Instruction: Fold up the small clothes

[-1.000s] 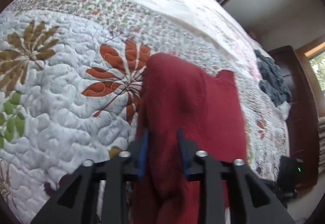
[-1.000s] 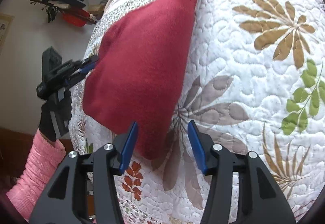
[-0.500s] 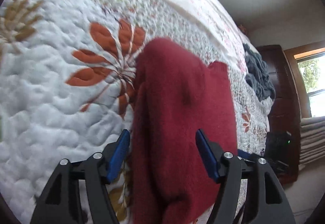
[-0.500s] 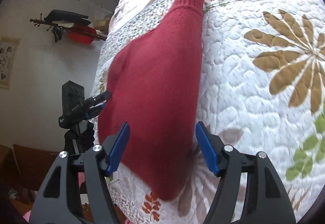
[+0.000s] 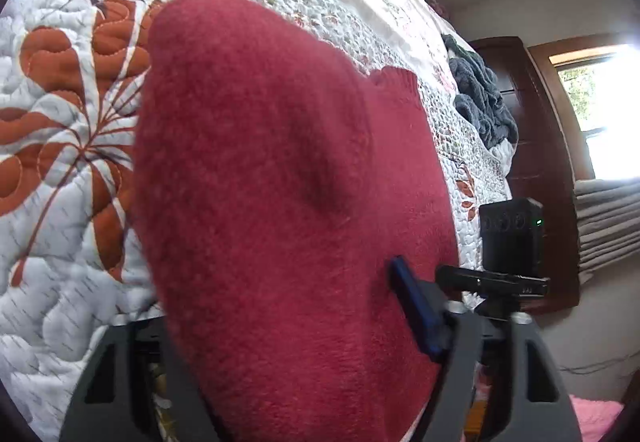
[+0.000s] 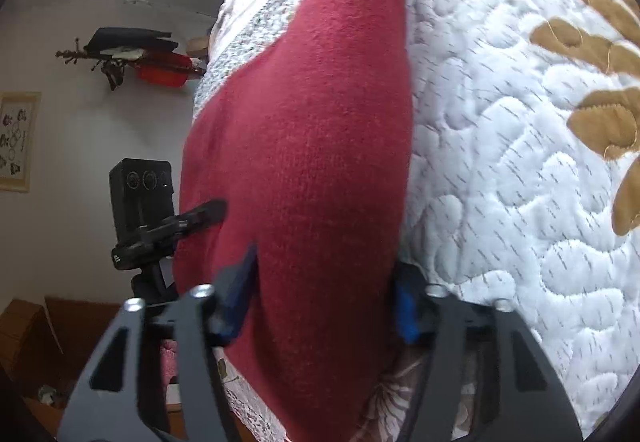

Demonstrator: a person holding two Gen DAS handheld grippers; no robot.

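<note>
Black tools point(image 6: 320, 306), blue finger pads point(image 6: 236, 290), silver screws, pink sleeve point(image 5: 596, 416).

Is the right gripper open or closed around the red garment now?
Open: the right gripper has blue pads on either side of the red garment, with gaps.

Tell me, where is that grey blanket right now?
In the left wrist view, the grey blanket lies bunched at the quilt's far right edge, beyond the red sweater.

The sweater point(image 6: 312, 145) lies on the quilt point(image 6: 500, 161) of the bed. Each claw, left claw point(image 5: 280, 322) and right claw point(image 6: 324, 294), straddles one end of it.
</note>
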